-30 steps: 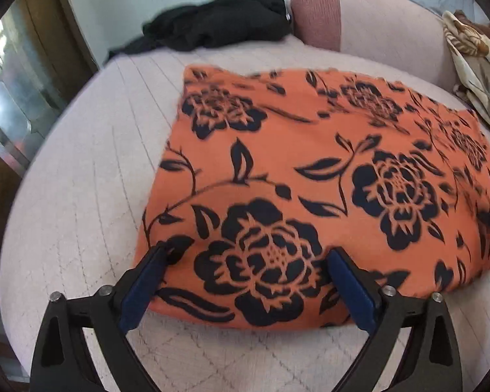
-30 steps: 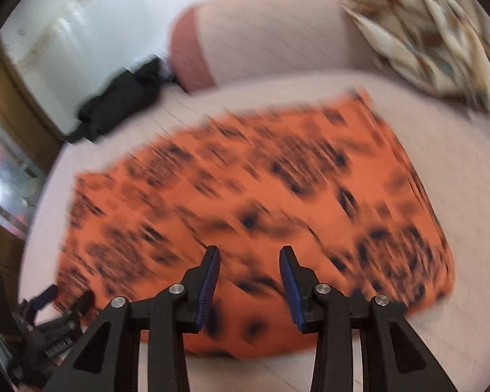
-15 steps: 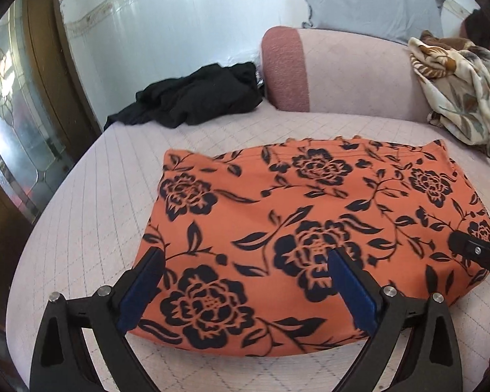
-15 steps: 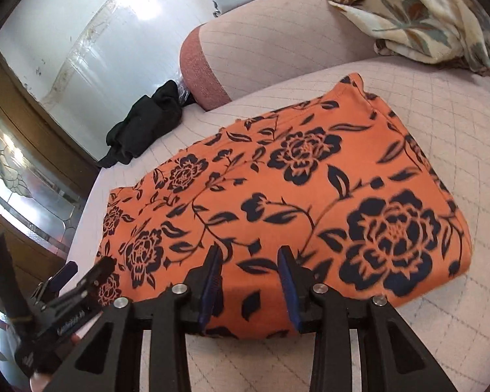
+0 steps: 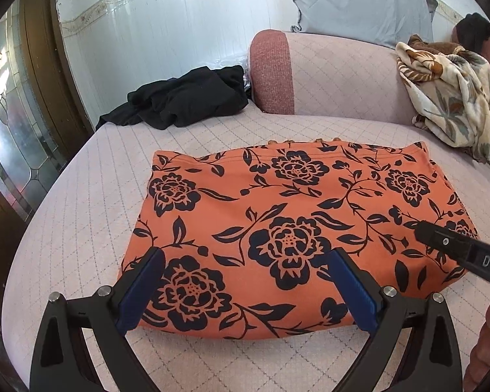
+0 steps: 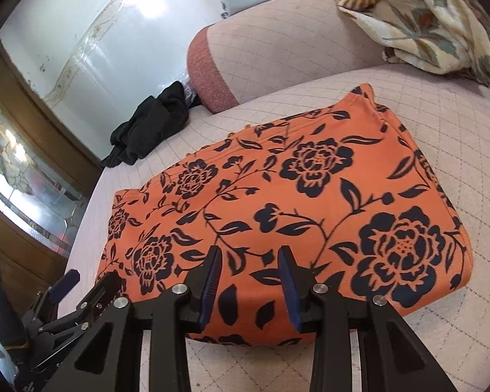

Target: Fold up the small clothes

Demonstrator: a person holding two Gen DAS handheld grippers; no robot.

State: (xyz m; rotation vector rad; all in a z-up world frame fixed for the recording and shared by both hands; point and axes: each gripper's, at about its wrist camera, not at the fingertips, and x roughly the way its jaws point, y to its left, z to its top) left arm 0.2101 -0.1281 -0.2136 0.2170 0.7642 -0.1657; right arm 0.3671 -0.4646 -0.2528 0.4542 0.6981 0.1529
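fingers spread above orange garment on quilted bed.

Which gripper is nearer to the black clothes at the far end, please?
Left. The left gripper hovers over the orange cloth's near-left corner, on the black clothes' side; the right gripper sits further right along the near edge.

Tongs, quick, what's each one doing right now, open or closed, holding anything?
Left tongs: wide open, holding nothing, over the orange floral garment's near edge.
Right tongs: open, narrower gap, holding nothing, over the same garment.
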